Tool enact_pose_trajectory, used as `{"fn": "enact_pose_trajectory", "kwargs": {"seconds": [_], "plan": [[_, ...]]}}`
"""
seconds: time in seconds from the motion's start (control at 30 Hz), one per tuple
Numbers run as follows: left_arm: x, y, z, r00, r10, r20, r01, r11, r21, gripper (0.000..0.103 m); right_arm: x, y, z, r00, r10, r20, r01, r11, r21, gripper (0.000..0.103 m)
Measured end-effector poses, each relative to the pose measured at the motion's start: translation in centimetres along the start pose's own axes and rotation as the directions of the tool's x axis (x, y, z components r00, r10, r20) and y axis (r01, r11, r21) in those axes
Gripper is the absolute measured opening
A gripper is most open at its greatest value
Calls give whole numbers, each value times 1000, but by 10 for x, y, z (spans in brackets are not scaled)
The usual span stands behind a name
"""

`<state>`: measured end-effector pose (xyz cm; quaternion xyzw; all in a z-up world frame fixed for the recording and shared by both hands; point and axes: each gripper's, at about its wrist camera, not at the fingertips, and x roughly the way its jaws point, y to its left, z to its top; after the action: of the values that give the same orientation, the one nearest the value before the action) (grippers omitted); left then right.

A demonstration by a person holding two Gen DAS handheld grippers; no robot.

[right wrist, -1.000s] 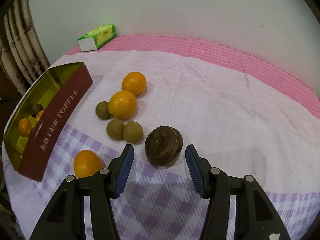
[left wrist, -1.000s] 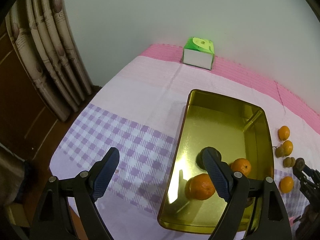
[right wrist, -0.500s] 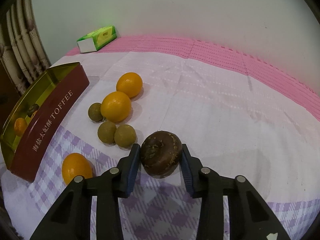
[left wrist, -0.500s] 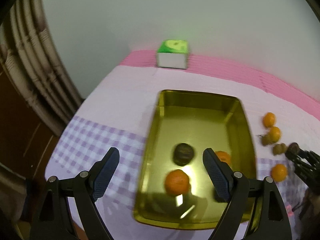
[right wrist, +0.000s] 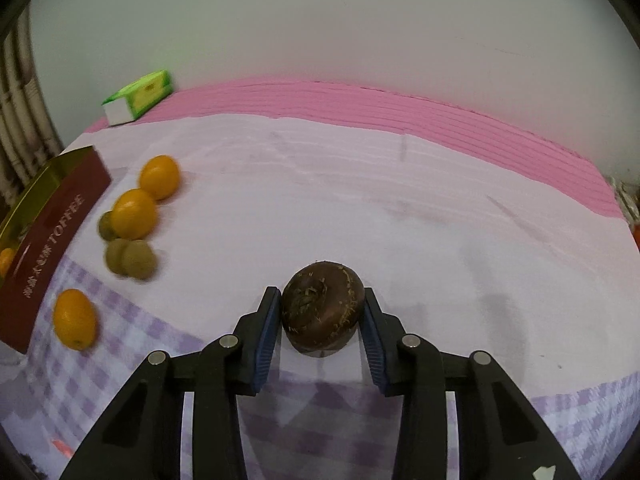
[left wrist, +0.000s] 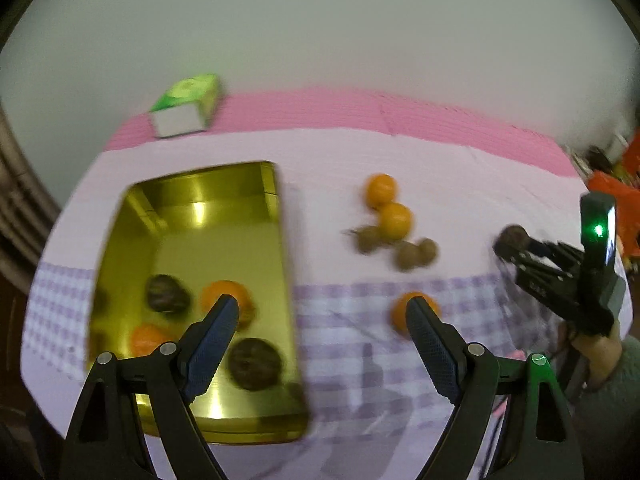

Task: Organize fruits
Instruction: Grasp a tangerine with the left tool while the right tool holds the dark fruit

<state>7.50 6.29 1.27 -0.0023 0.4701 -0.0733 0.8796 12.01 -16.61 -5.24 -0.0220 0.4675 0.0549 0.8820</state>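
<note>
My right gripper (right wrist: 320,312) is shut on a dark brown round fruit (right wrist: 322,310), both blue pads pressed against its sides, just above the cloth. In the left wrist view that same gripper (left wrist: 516,246) and fruit (left wrist: 514,236) show at the right. My left gripper (left wrist: 322,312) hangs open and empty over the cloth, between the gold tin (left wrist: 280,240) and a lone orange (left wrist: 400,314). The tin holds two brown fruits (left wrist: 166,294) and two oranges (left wrist: 226,296). On the cloth lie two more oranges (right wrist: 134,212) and three small greenish-brown fruits (right wrist: 136,260).
A green tissue box (left wrist: 186,104) stands at the back by the wall. The tin's red side (right wrist: 44,248) reads TOFFEE. A hand and grey sleeve (left wrist: 604,360) hold the right gripper. Curtain folds (right wrist: 20,120) lie left; red clutter (left wrist: 616,188) sits far right.
The right jaws closed on the brown fruit and carried it a little right. My left gripper swung right, off the tin toward the loose fruit, and a second brown fruit now shows in the tin.
</note>
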Motion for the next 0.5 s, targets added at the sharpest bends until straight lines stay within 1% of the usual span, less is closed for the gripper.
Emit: {"fn": "enact_pose_trajectory", "kwargs": {"seconds": [0.13,0.27,0.4,0.5], "plan": [[15,-26,0,998,-38,-45,39,999,24,85,-3,-16,-5,1000,-13,5,13,1000,27,36],[32,-40,1,994,-62,-92,63,998,3,85,-3,-21,-6,1000,-2,4,2,999,51,36],[47,-48,2,989,-61,-132,58,998,-26,85,-3,-20,-6,1000,0,3,0,999,54,36],[59,-54,1,985,-48,-166,42,998,-40,83,-2,-20,-7,1000,5,4,-5,998,57,37]]}}
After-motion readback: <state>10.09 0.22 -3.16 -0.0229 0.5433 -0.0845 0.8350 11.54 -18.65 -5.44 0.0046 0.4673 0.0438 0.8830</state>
